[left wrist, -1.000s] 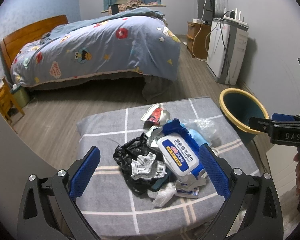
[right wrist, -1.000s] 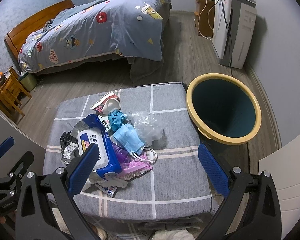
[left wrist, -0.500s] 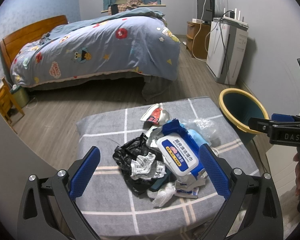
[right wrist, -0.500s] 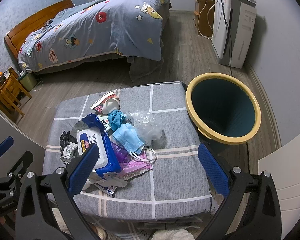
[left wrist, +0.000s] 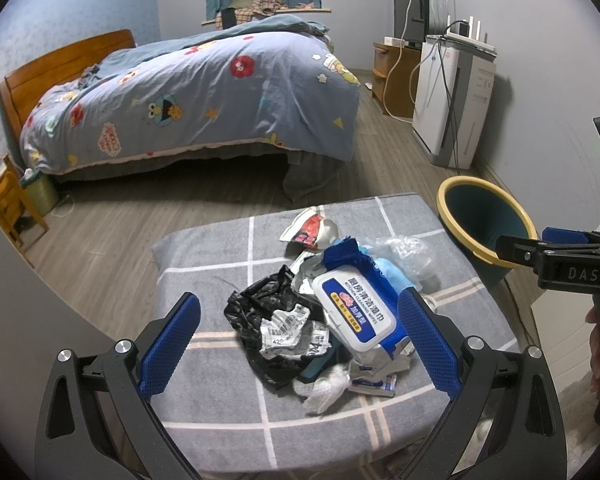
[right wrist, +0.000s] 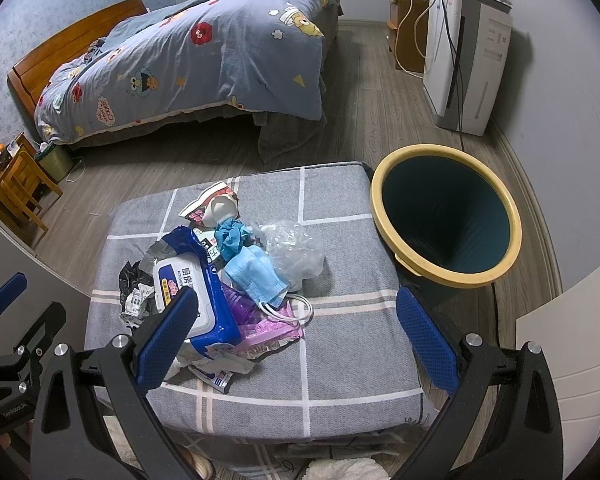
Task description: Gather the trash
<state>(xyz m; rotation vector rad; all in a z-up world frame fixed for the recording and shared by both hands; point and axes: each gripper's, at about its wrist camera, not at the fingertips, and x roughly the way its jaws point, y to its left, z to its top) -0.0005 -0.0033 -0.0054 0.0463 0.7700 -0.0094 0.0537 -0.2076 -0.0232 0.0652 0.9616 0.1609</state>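
Note:
A pile of trash lies on a grey checked cushion (left wrist: pixel 216 252) (right wrist: pixel 340 332): a blue wet-wipes pack (left wrist: pixel 356 312) (right wrist: pixel 188 292), a black plastic bag (left wrist: pixel 256 308), a crumpled receipt (left wrist: pixel 288 332), a blue face mask (right wrist: pixel 256 276), a clear plastic bag (right wrist: pixel 296 252), a purple wrapper (right wrist: pixel 268 328) and a red-white wrapper (left wrist: pixel 308 226). My left gripper (left wrist: pixel 298 344) is open and empty, above the cushion's near edge. My right gripper (right wrist: pixel 296 336) is open and empty, above the cushion's near right part. A teal bin with a yellow rim (right wrist: pixel 444 220) (left wrist: pixel 484 220) stands right of the cushion.
A bed with a cartoon duvet (left wrist: pixel 196 96) fills the far side. A white appliance (right wrist: pixel 468 60) and a wooden cabinet stand along the right wall. A small wooden stool (right wrist: pixel 12 188) is at the left. Wood floor lies between bed and cushion.

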